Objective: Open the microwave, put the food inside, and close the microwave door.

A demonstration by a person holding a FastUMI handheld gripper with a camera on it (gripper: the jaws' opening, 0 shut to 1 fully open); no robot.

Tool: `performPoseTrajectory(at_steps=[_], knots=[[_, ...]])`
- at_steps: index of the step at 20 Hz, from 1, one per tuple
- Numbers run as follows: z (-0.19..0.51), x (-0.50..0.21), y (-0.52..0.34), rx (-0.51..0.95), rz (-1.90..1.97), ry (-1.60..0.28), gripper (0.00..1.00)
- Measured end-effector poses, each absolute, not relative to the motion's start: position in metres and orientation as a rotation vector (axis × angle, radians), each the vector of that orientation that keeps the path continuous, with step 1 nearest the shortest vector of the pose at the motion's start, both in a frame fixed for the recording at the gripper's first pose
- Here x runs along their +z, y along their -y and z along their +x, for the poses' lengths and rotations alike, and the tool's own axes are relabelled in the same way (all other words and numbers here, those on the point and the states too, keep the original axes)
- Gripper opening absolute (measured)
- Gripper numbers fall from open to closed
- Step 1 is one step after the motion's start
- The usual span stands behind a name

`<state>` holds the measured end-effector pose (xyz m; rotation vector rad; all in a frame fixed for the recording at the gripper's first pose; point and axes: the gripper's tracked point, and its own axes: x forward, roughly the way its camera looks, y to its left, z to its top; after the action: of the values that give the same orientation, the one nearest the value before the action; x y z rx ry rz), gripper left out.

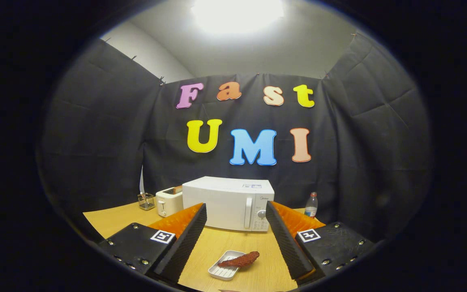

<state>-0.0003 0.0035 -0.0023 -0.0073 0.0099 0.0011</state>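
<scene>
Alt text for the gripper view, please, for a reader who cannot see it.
The hand-held gripper is open and holds nothing, its fingers spread above a wooden table. Between them lies a reddish piece of food on a small white tray; beyond stands a closed white microwave, with a toaster and a water bottle to either side.

A light wooden counter (108, 221) stretches ahead under a black cloth booth wall (95, 134); above it, a plain white ceiling (298, 48) holds one bright glaring lamp (237, 14).
</scene>
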Motion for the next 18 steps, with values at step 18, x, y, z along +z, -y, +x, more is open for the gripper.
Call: performPoseTrajectory(at_steps=[18], knots=[[0.191,-0.085,0.001,-0.058,0.025,-0.055,0.94]])
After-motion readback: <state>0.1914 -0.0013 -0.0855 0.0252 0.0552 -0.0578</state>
